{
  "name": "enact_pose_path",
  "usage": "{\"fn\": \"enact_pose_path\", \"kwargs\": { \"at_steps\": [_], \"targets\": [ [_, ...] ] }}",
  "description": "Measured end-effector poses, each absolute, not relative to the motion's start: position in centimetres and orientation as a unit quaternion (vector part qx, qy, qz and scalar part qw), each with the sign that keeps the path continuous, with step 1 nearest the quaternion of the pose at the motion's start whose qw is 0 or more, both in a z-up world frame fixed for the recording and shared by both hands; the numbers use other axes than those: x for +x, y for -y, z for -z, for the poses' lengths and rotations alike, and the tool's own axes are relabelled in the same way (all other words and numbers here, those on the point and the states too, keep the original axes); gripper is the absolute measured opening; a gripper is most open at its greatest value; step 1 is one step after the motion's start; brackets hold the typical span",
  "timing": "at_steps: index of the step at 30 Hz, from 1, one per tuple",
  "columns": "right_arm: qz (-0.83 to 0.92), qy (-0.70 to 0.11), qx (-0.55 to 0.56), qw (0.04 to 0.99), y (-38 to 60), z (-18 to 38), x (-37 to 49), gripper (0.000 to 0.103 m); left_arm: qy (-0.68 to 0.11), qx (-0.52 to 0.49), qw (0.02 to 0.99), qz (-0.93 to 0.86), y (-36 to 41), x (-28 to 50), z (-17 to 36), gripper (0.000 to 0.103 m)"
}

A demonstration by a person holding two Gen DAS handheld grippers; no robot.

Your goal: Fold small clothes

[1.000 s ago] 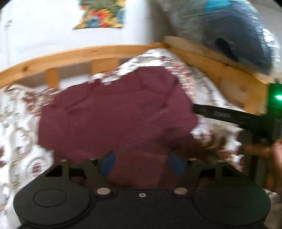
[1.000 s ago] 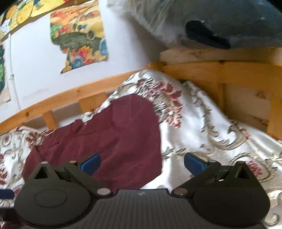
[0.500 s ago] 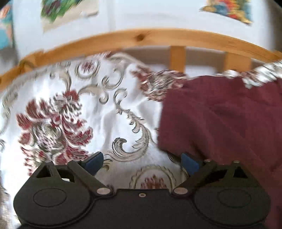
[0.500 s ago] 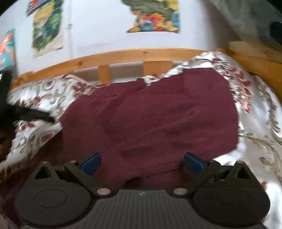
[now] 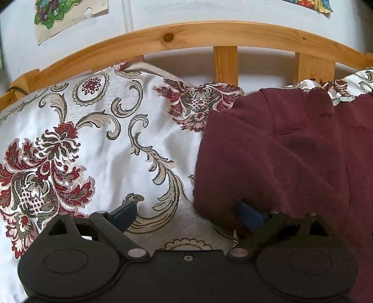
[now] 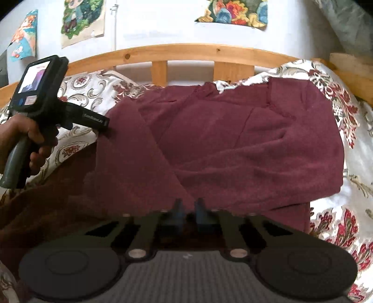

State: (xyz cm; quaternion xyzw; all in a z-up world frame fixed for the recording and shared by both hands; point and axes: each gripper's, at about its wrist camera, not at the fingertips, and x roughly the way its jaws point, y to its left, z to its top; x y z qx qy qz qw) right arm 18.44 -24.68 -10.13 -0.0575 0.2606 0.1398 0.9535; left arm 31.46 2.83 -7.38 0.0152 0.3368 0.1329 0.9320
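A maroon garment (image 6: pixel 233 144) lies spread and partly folded on the floral bedspread (image 6: pixel 349 209); it also shows at the right of the left wrist view (image 5: pixel 291 151). My right gripper (image 6: pixel 186 211) is shut on the garment's near edge, its blue pads pinching the cloth. My left gripper (image 5: pixel 186 214) is open at the garment's left edge, with its right finger (image 5: pixel 249 215) under the cloth edge and its left finger (image 5: pixel 123 213) over the bedspread (image 5: pixel 93 151). The left gripper's body and the hand holding it show in the right wrist view (image 6: pixel 46 102).
A wooden bed rail (image 5: pixel 209 32) curves behind the bedspread, also in the right wrist view (image 6: pixel 186 51). Posters (image 6: pixel 233 11) hang on the white wall. A grey-blue bundle (image 6: pixel 349 23) sits at the upper right.
My right gripper has closed on the garment's near edge. My left gripper swung left off the garment a second ago and now rests open at its left edge.
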Motion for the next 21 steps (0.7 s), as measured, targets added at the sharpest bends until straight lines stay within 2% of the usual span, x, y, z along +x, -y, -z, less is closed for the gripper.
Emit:
{"fn": "enact_pose_path", "kwargs": {
  "at_steps": [4, 8, 11, 15, 18, 21],
  "targets": [
    [-0.101, -0.243, -0.028, 0.964, 26.1, 8.4, 18.0, 0.007, -0.346, 0.043, 0.926, -0.143, -2.6, 31.8, 7.6, 0.099],
    [-0.099, -0.264, 0.019, 0.959, 27.9, 8.0, 18.7, 0.008, -0.344, 0.072, 0.925, -0.145, -2.0, 32.0, 7.9, 0.099],
    [-0.102, -0.279, 0.02, 0.955, 27.8, 8.9, 18.8, 0.013, -0.34, 0.085, 0.925, -0.149, -1.6, 31.8, 7.7, 0.099],
    [-0.096, -0.258, 0.005, 0.961, 27.4, 8.4, 18.2, 0.044, -0.333, 0.091, 0.93, -0.13, -1.0, 30.7, 6.6, 0.099],
    [-0.099, -0.254, -0.009, 0.962, 26.9, 8.3, 18.3, 0.056, -0.317, 0.084, 0.94, -0.09, -0.2, 28.8, 5.8, 0.102],
    [-0.097, -0.282, -0.036, 0.954, 26.3, 9.1, 19.0, 0.074, -0.327, 0.113, 0.936, -0.066, 1.7, 27.7, 6.4, 0.102]
  ]
}}
